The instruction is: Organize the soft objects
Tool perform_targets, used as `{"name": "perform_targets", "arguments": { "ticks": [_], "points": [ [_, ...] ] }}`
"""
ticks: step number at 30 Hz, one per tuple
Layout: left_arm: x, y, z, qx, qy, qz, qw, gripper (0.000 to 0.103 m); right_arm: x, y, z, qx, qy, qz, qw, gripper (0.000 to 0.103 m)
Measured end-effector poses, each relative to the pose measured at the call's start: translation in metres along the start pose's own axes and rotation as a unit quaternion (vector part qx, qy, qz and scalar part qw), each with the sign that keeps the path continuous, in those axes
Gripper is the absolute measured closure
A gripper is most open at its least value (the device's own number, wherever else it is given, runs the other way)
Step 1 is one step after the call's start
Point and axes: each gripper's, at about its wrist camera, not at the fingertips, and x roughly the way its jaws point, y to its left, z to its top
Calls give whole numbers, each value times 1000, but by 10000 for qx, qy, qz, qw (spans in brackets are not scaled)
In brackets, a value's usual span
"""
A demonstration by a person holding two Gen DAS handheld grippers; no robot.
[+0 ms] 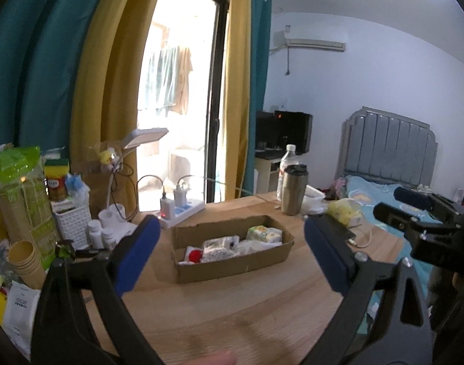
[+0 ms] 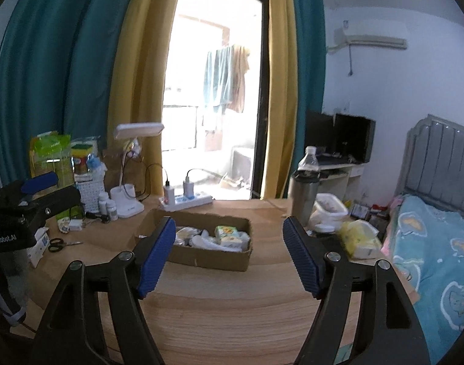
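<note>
An open cardboard box (image 1: 232, 266) (image 2: 213, 258) sits on the wooden table (image 1: 219, 310) (image 2: 232, 310). It holds soft items: a green-and-white tissue pack (image 1: 264, 233) (image 2: 228, 233), white cloth or bags (image 1: 219, 248) (image 2: 206, 238) and a red-and-white soft piece (image 1: 193, 255). My left gripper (image 1: 232, 255) is open and empty, held above the table short of the box. My right gripper (image 2: 228, 255) is open and empty, also short of the box. A yellow tissue pack (image 1: 343, 210) (image 2: 358, 238) lies on the table to the right of the box.
A steel tumbler (image 1: 293, 190) (image 2: 303, 196), a water bottle (image 2: 308, 159) and a white bag (image 2: 327, 213) stand right of the box. A power strip (image 1: 180, 208) (image 2: 187, 197), a desk lamp (image 2: 131, 167), pill bottles (image 1: 99, 234), scissors (image 2: 60, 245), paper cups (image 1: 26, 261) and clutter crowd the left. A bed (image 2: 438, 258) is at right.
</note>
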Motion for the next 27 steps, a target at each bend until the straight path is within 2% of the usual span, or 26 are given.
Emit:
{"name": "perform_targets", "arguments": {
  "ticks": [11, 27],
  "points": [
    [-25, -22, 16, 242, -299, -36, 9993, 4, -36, -7, 10, 51, -341, -193, 9992, 26],
    [-32, -28, 21, 269, -343, -56, 9990, 3, -39, -6, 10, 66, -398, -172, 9990, 26]
  ]
}}
